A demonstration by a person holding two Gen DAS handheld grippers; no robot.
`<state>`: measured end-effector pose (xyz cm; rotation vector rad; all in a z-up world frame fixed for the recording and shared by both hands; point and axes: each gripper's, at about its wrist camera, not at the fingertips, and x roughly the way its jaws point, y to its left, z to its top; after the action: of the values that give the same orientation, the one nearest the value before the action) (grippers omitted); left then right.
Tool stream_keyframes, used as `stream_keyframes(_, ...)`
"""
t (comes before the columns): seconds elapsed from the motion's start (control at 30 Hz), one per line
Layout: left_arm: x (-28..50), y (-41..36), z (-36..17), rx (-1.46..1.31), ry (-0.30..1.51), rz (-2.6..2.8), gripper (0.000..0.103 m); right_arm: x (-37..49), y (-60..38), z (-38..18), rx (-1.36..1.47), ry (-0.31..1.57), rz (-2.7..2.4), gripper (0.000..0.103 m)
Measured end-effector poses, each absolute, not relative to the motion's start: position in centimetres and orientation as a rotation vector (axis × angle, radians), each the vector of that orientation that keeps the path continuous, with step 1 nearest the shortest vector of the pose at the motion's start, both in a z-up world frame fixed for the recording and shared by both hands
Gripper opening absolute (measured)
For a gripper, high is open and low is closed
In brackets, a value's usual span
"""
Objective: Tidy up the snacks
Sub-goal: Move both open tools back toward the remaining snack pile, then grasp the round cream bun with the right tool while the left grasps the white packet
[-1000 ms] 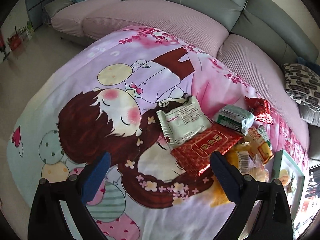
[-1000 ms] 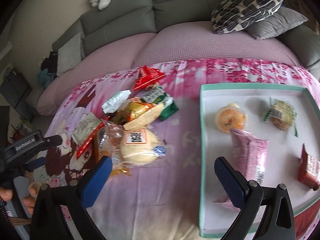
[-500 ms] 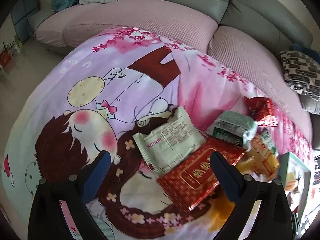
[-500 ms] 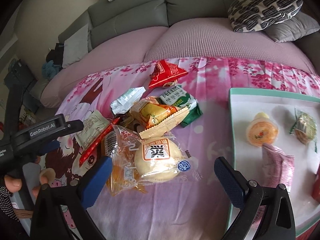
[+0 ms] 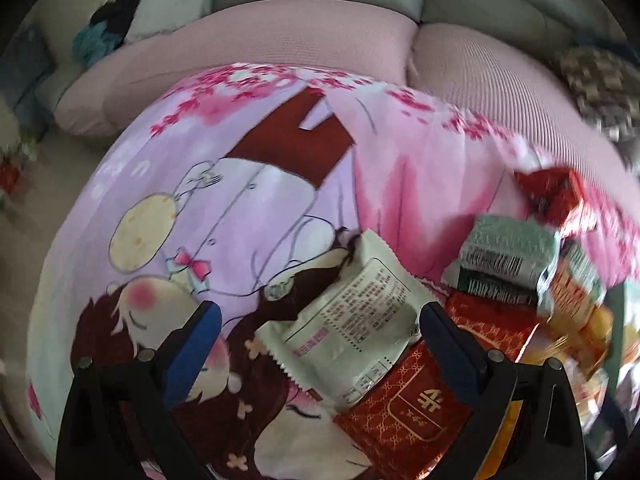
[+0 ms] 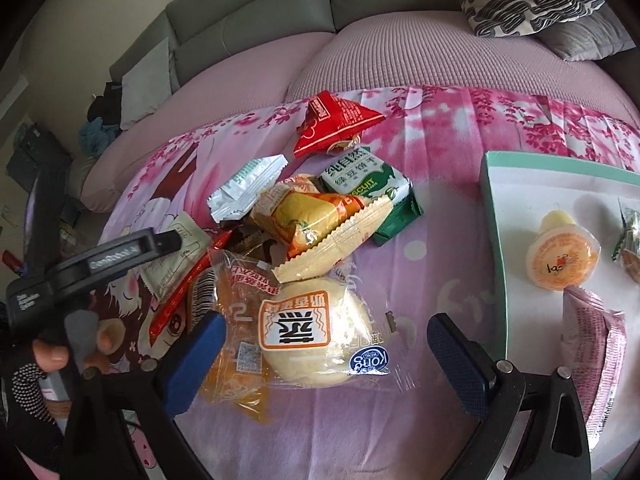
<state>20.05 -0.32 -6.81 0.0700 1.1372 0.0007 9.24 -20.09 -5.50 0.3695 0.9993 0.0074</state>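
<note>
A heap of snacks lies on a cartoon-print cloth (image 5: pixel 240 184). My left gripper (image 5: pixel 320 320) is open, its blue fingers straddling a pale cream packet (image 5: pixel 352 320) that rests partly on a red patterned packet (image 5: pixel 404 400). My right gripper (image 6: pixel 326 334) is open too, with a clear-wrapped round bun (image 6: pixel 312 332) between its fingers. Behind the bun lie an orange-yellow packet (image 6: pixel 316 216), a green biscuit pack (image 6: pixel 372 188), a silver-green sachet (image 6: pixel 248 184) and a red triangular packet (image 6: pixel 336 124). The left gripper's body (image 6: pixel 112 260) and a hand show at the left of the right wrist view.
A white tray with a green rim (image 6: pixel 496 240) sits to the right, holding a jelly cup (image 6: pixel 560 256), a pink packet (image 6: pixel 596 344) and a small wrapped sweet (image 6: pixel 628 236). A pink and grey sofa (image 6: pixel 400 52) with cushions curves behind the cloth.
Both grippers have moved toward the snack heap. The left one has closed in over the cream packet; the right one has swung left from the tray onto the bun.
</note>
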Motion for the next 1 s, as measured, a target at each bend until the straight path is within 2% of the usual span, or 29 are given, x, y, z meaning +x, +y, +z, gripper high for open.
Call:
stream_keyframes(0.17,20.5,-0.3,-7.7,0.044,1.165,0.0,0.097,9.3,-20.5,-5.9,0.401,1.004,0.027,0.101)
stream_keyframes(0.3,20.4,0.0,-7.8,0.032,1.176,0.002,0.076,9.1,-20.6,-6.0,0.403,1.005,0.02,0.098)
stream_keyframes(0.5,20.0,0.2,-7.7,0.02,1.184,0.022,0.06,8.7,-20.6,-5.8,0.415,0.999,0.026,0.088)
stream_keyframes(0.67,19.5,0.6,-7.3,-0.006,1.191,0.064,0.057,8.3,-20.8,-5.5,0.428,0.989,0.044,0.078)
stream_keyframes(1.0,17.2,2.6,-6.1,-0.121,1.195,0.104,0.056,7.3,-20.7,-5.1,0.434,0.987,0.045,0.067)
